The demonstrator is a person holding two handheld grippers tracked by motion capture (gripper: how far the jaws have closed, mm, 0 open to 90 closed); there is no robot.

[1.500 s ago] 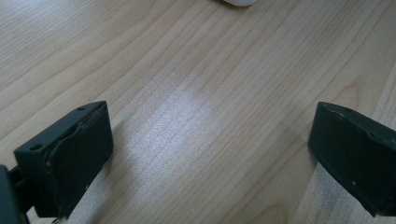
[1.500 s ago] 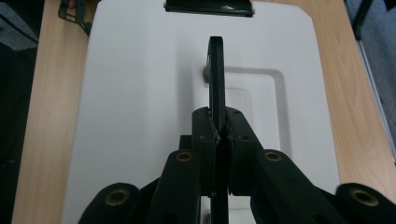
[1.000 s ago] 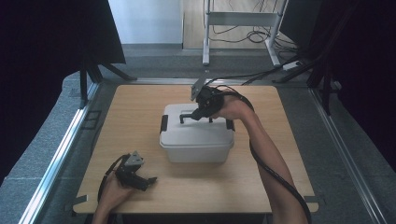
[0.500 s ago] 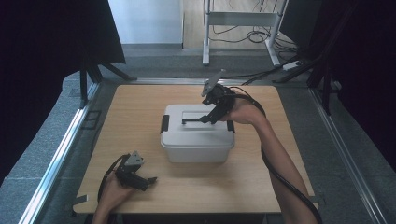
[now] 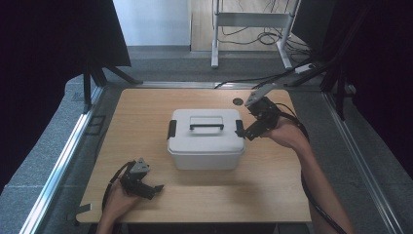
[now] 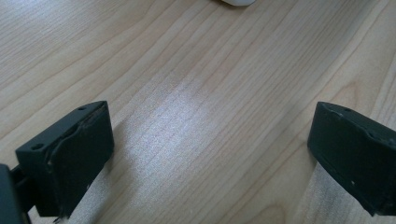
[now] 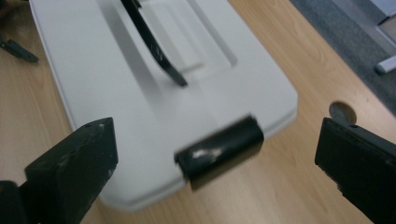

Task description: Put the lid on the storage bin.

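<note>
White lidded box (image 5: pixel 206 139) dead centre of table (image 5: pixel 146 112), main obstacle. Raised black handle (image 5: pixel 206 126) on lid, black latch (image 5: pixel 172 129) at 9 o'clock, another latch (image 7: pixel 219 151) at 3. Right gripper (image 5: pixel 248 132) jaws spread wide just beside the 3 o'clock latch, nothing between them but that latch. Open wood from 9 through 12 o'clock, wide lane. Small round hole (image 5: pixel 237 101) in tabletop near 1 o'clock. Left gripper (image 5: pixel 148 189) parked at 7 o'clock, jaws apart over bare wood. Clear strip along 6 o'clock edge between box and table rim.
</note>
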